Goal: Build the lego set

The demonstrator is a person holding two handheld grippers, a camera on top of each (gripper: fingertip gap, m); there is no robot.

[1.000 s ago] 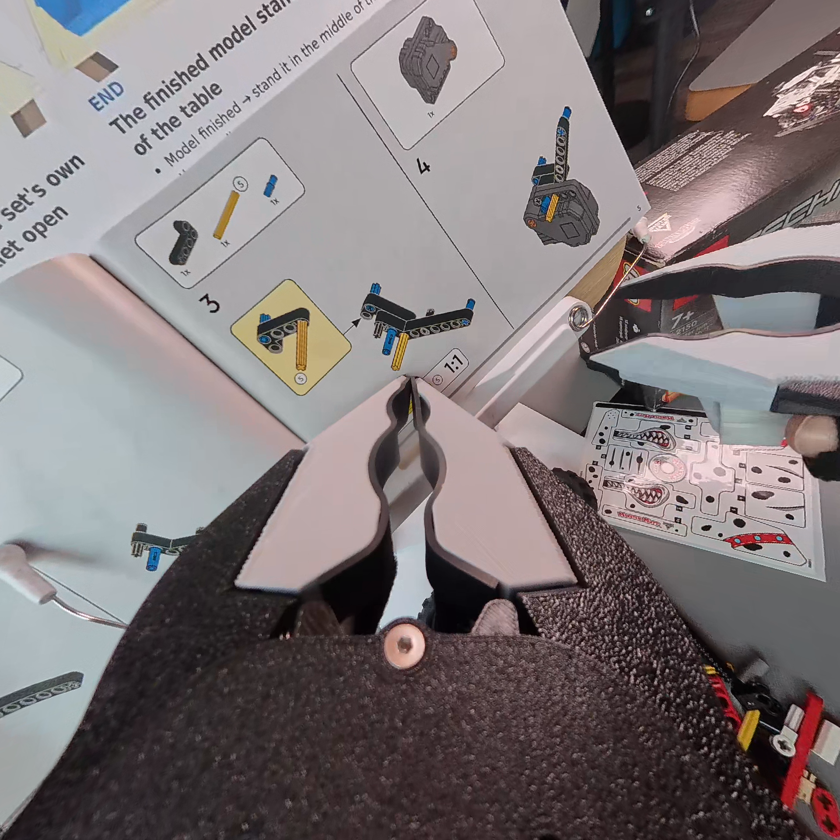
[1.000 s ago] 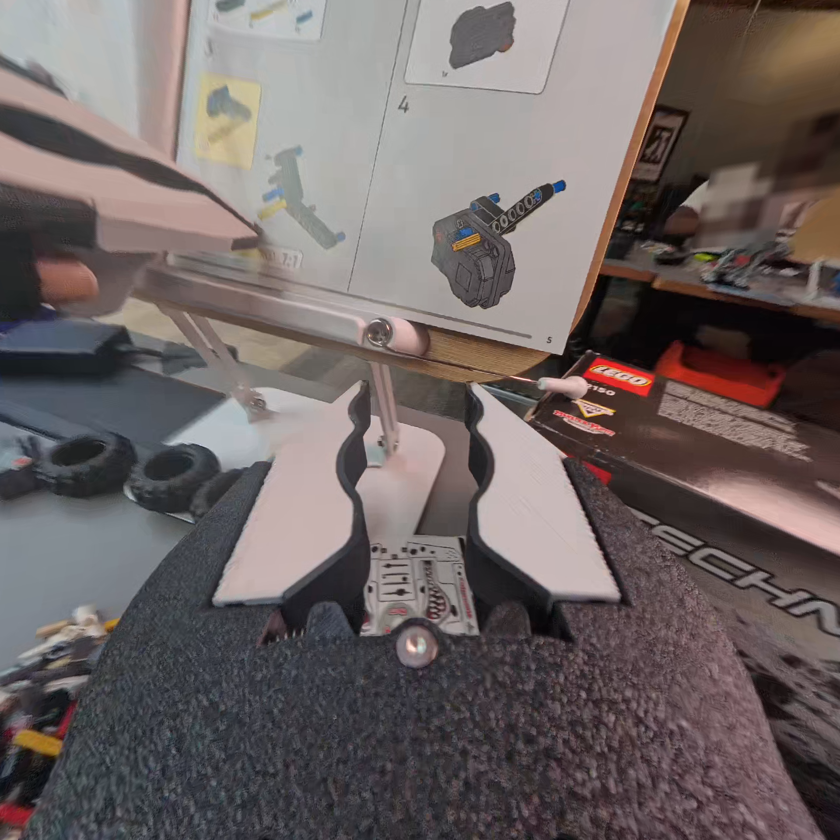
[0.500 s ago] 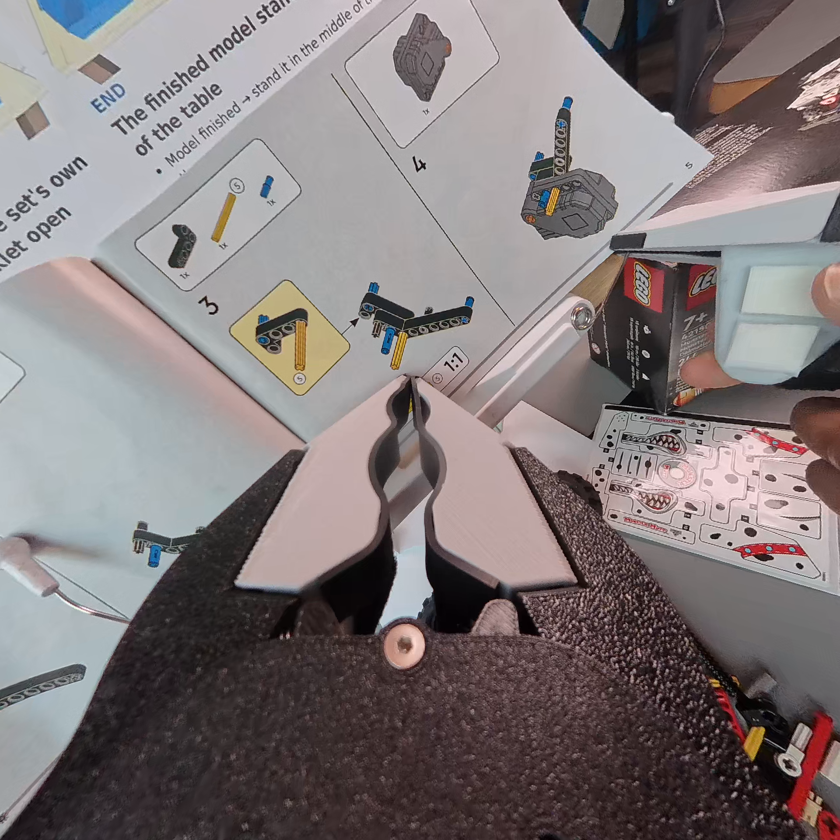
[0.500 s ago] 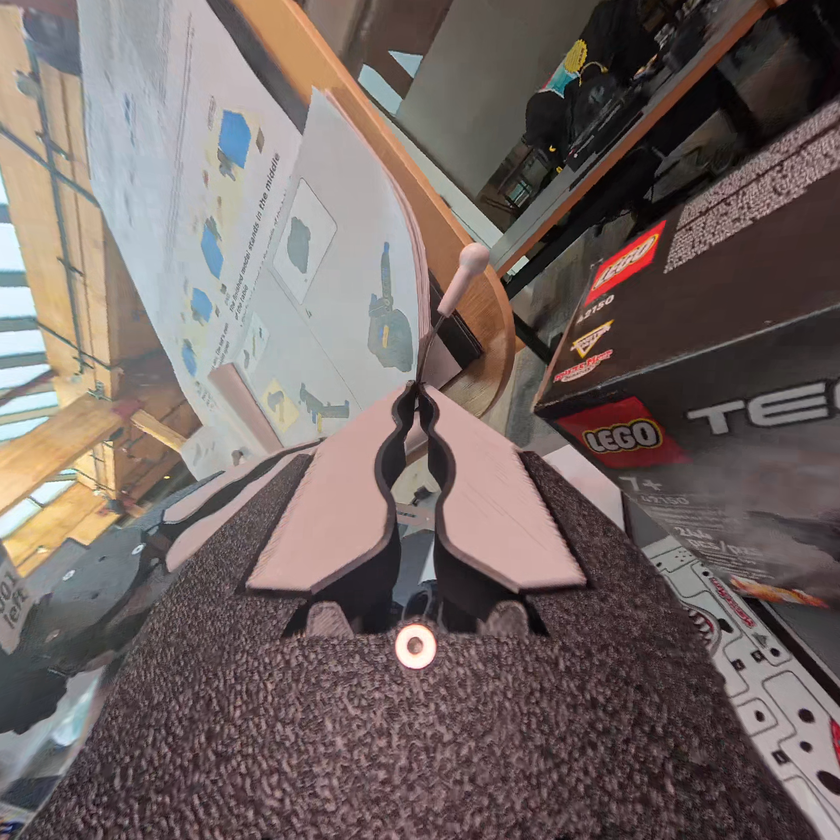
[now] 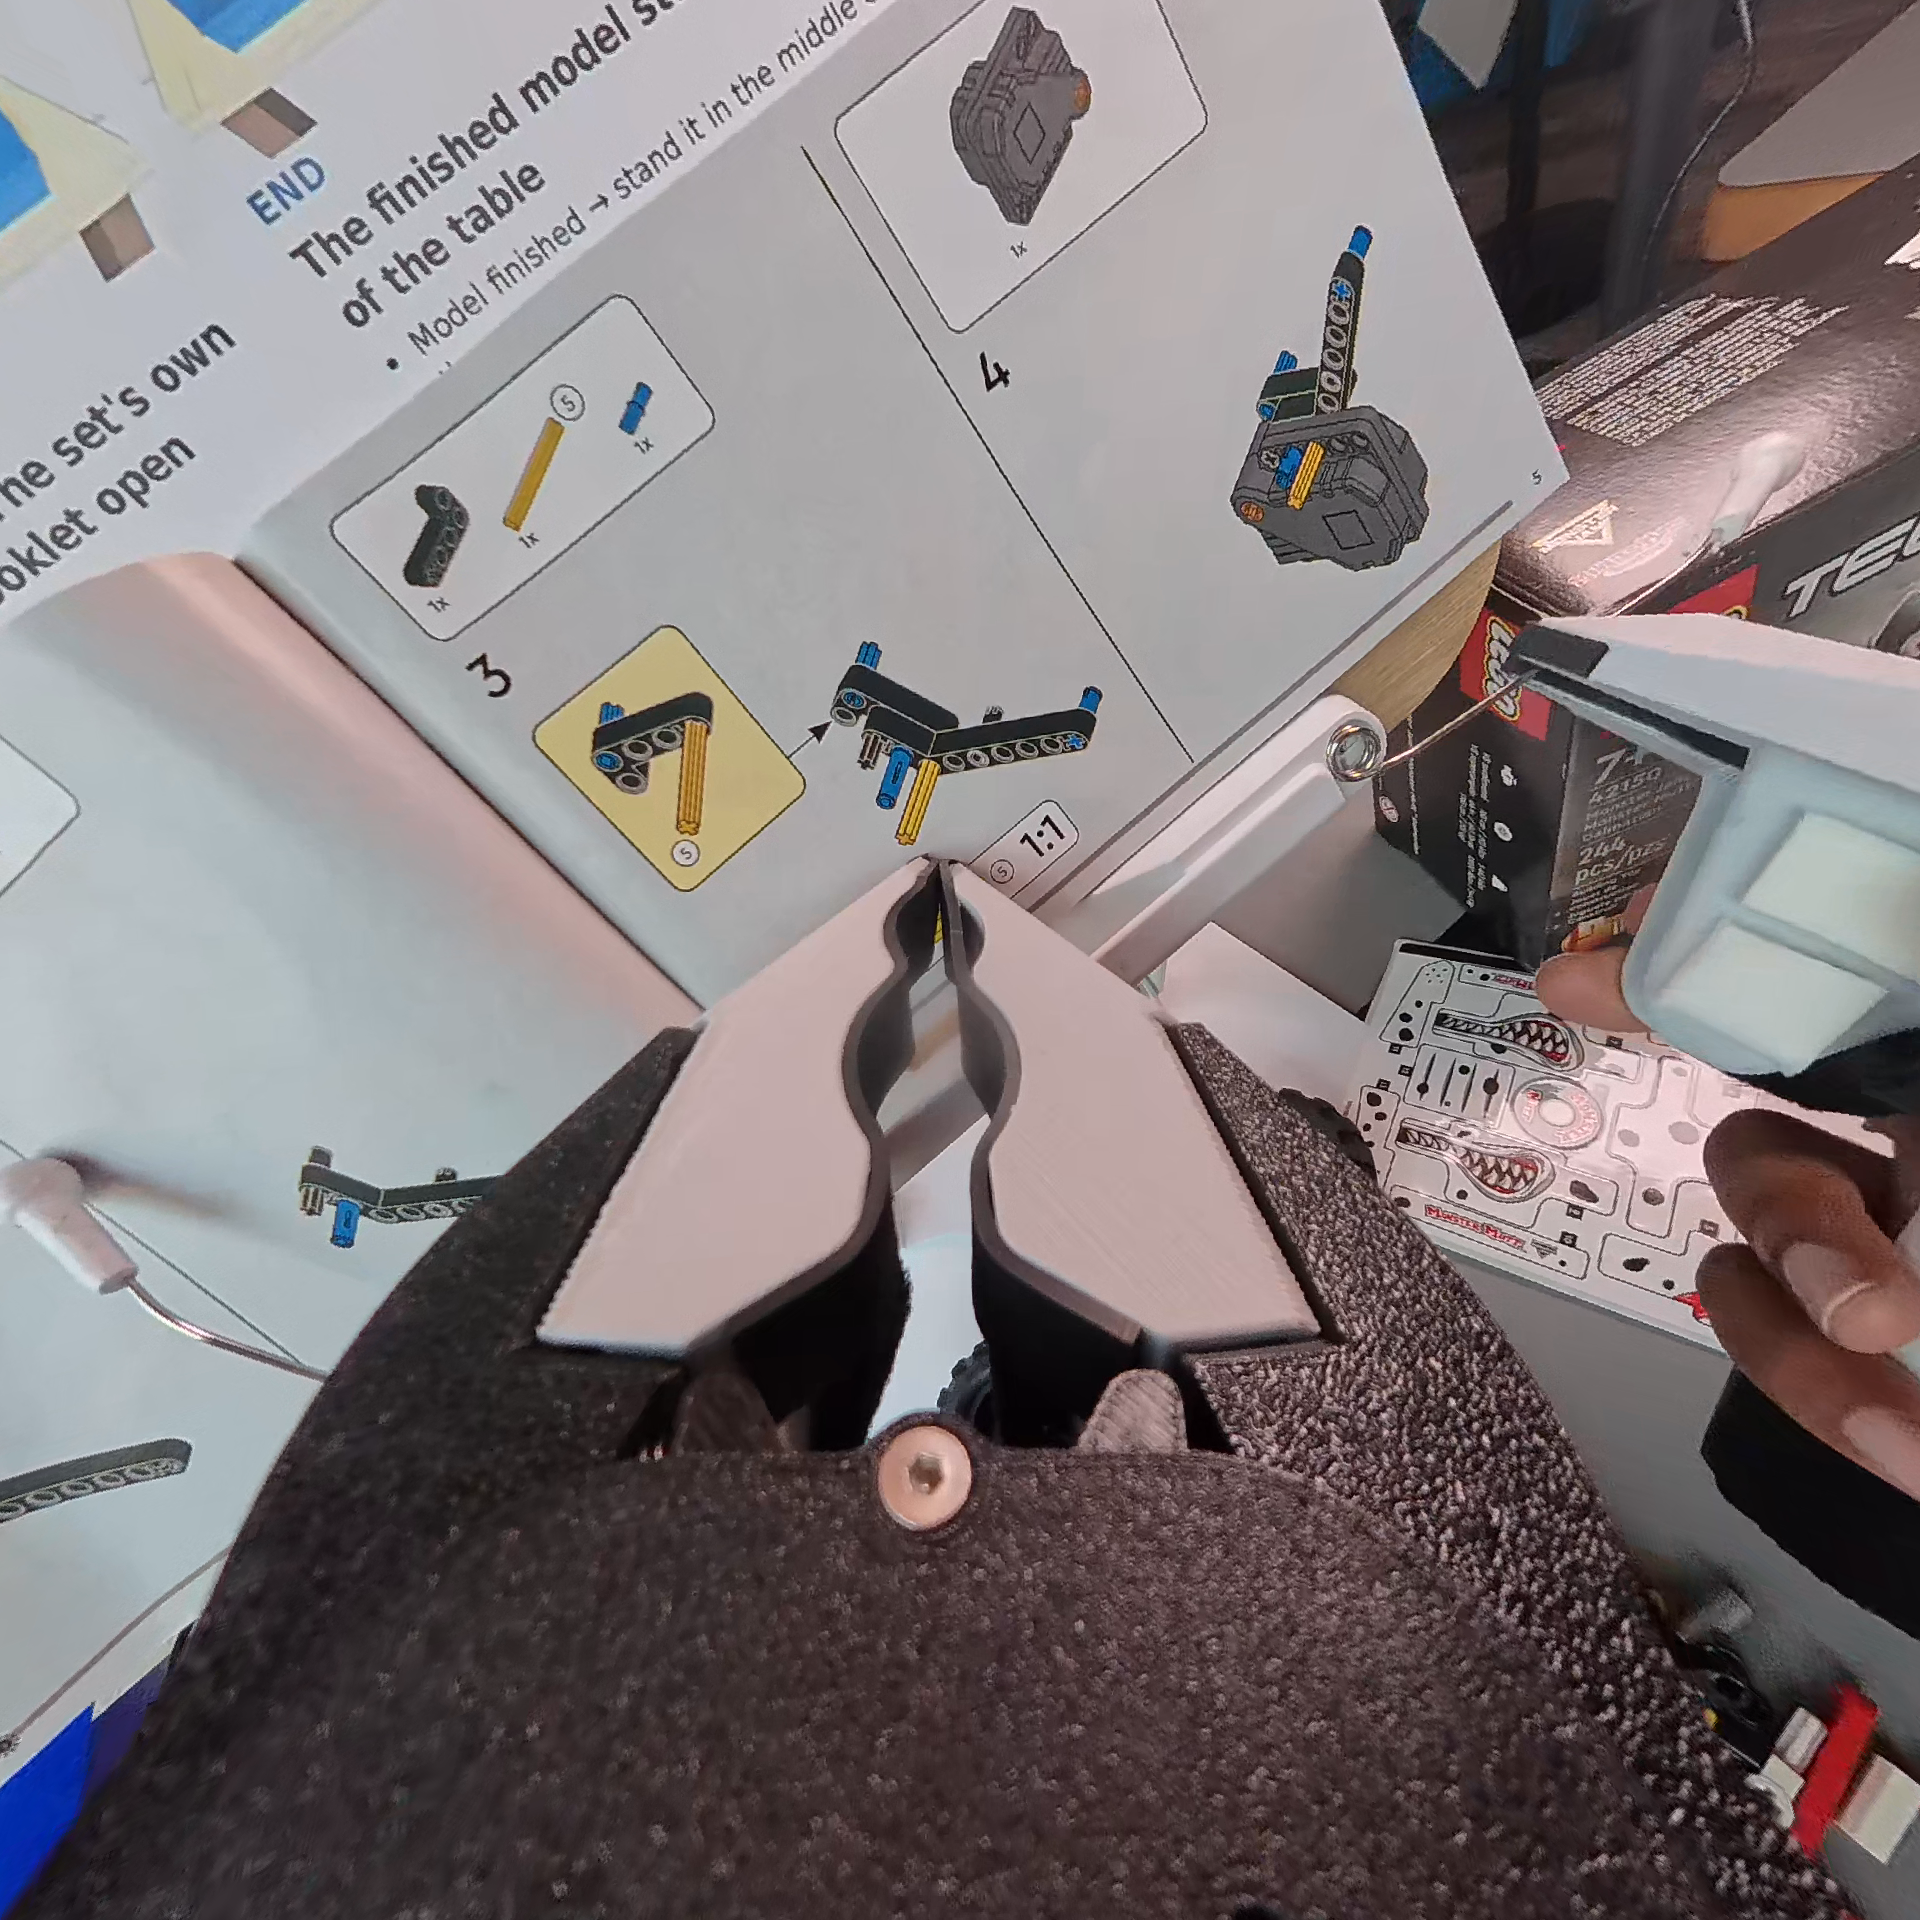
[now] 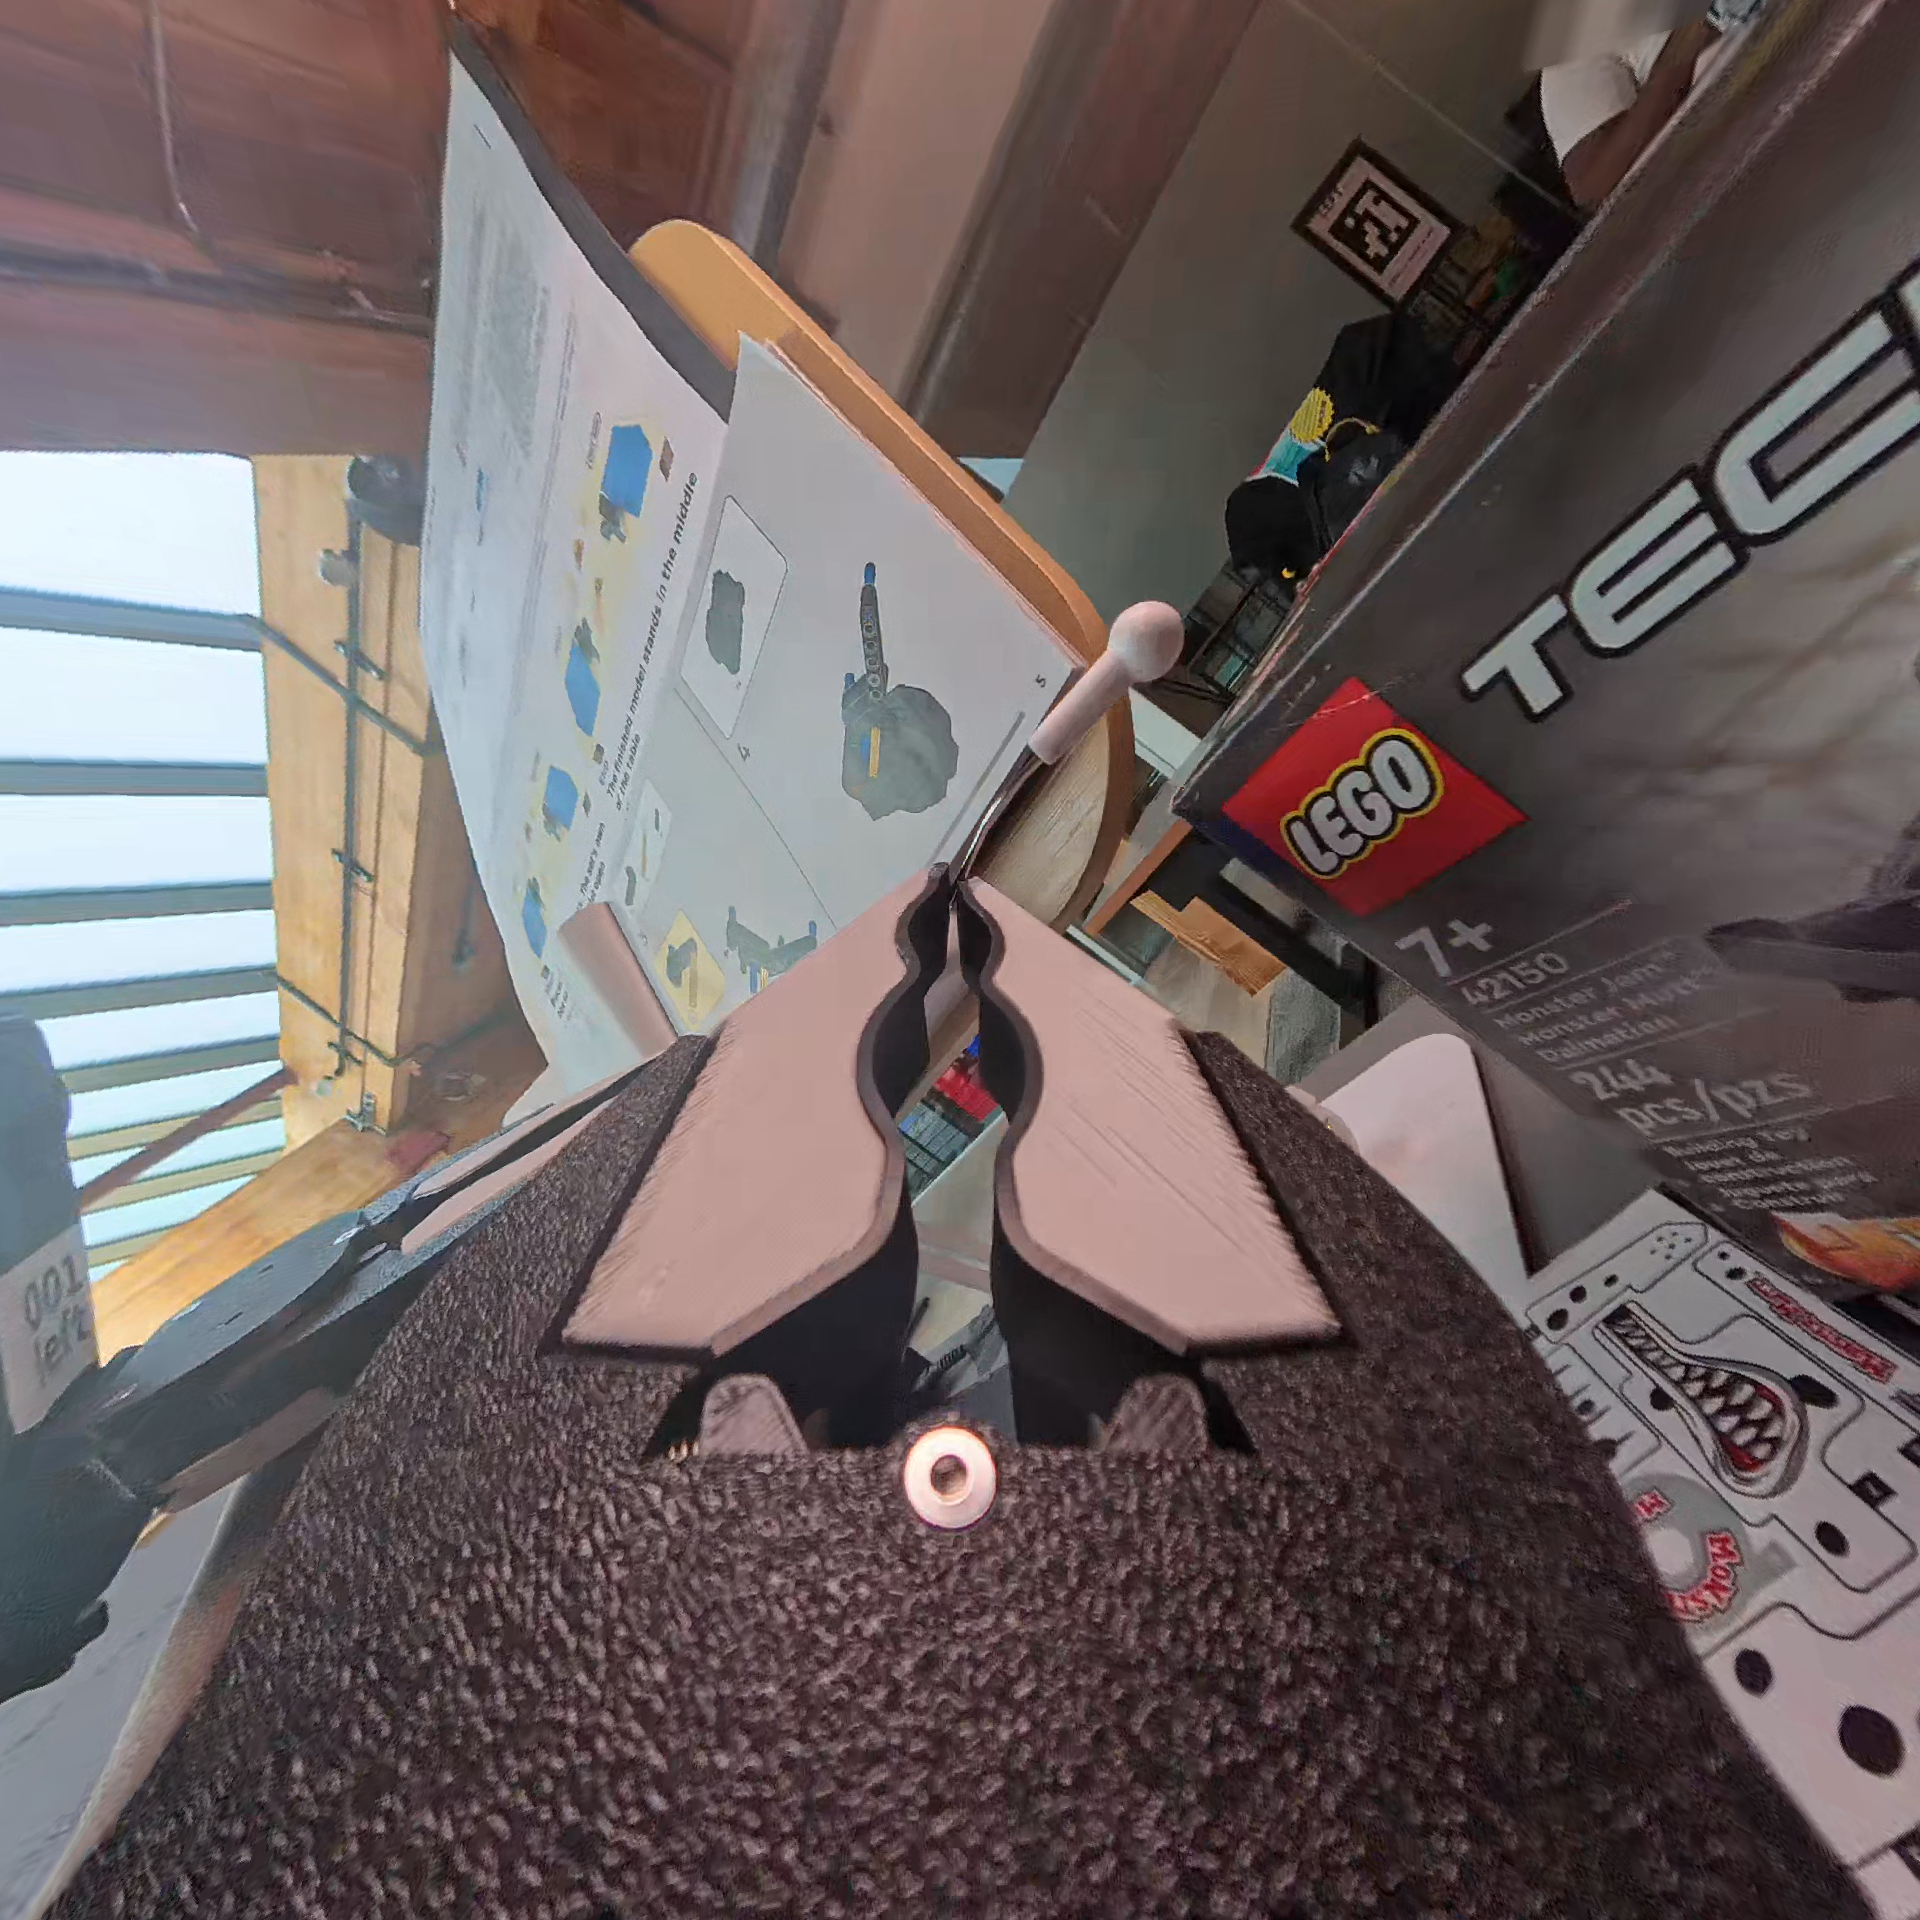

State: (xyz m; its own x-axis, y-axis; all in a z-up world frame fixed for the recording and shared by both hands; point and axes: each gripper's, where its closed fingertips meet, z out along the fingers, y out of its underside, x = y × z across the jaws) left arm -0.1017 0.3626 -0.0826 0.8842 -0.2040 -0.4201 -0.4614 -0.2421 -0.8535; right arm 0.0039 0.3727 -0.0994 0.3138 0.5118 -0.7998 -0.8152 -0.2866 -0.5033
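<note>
The instruction booklet (image 5: 831, 468) stands open on a wooden book stand (image 6: 883, 416). It also shows in the right wrist view (image 6: 831, 644). My left gripper (image 5: 940, 873) is shut, with its tips at the lower edge of the right-hand page. I cannot tell whether it pinches the paper. My right gripper (image 6: 951, 883) is shut on the stand's thin wire page holder (image 6: 1101, 675). It holds the wire off the page's right corner. In the left wrist view the right gripper (image 5: 1538, 665) grips the wire just beyond its pivot (image 5: 1356, 750).
The black Lego box (image 6: 1558, 727) stands close on the right. A sticker sheet (image 5: 1507, 1143) lies in front of it. Loose red and black pieces (image 5: 1829, 1756) lie at the lower right. A second wire holder (image 5: 62, 1226) rests on the left page. A person's fingers (image 5: 1818, 1268) hold the right gripper. The gap from one gripper's tips to the other's is roughly 11 cm.
My right gripper was open a second ago. It has rolled over, shut on the wire page holder and swung it away from the page. My left gripper has not moved.
</note>
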